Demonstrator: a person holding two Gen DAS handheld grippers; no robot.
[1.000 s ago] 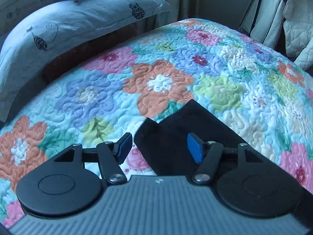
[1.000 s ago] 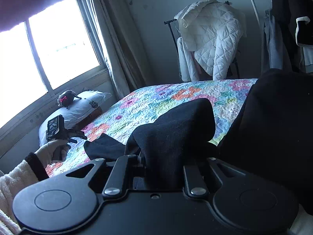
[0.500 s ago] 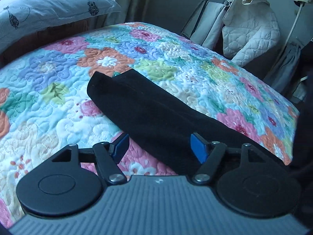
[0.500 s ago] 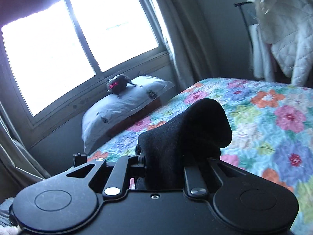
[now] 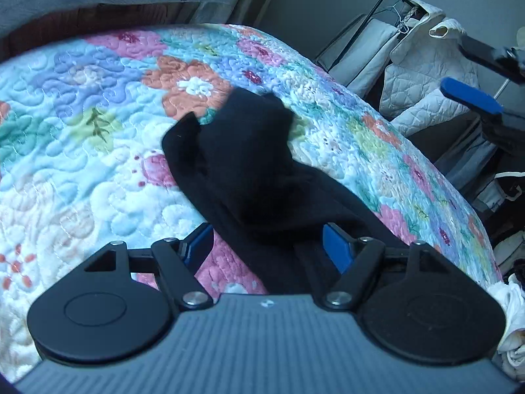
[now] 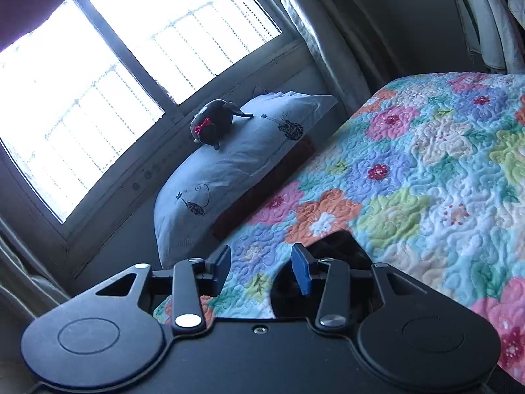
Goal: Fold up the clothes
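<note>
A black garment (image 5: 249, 164) lies on the bed, on a quilted cover (image 5: 98, 170) with big flowers in pink, orange, blue and green. The cloth looks soft and thick, and one part is thrown over the rest, so it makes a rounded heap in the middle. The left gripper (image 5: 267, 248) is spread wide just above the near end of the garment; its blue pads (image 5: 334, 249) hold nothing. The right gripper (image 6: 261, 267) is also spread and empty, and the garment shows only as a dark patch under its right finger.

At the far left of the bed lies a pale pillow (image 6: 236, 167) with small black cat drawings, smooth and a little wrinkled. A grey plush toy (image 6: 213, 121) with a red bow sits on it; only the right wrist view shows this toy, and also the bright window (image 6: 131, 65) behind. The left wrist view shows a clothes rack (image 5: 390, 26) on the far right with a white quilted jacket (image 5: 430, 78) hanging on it. In the same view a blue finger of the other gripper is at the right edge.
</note>
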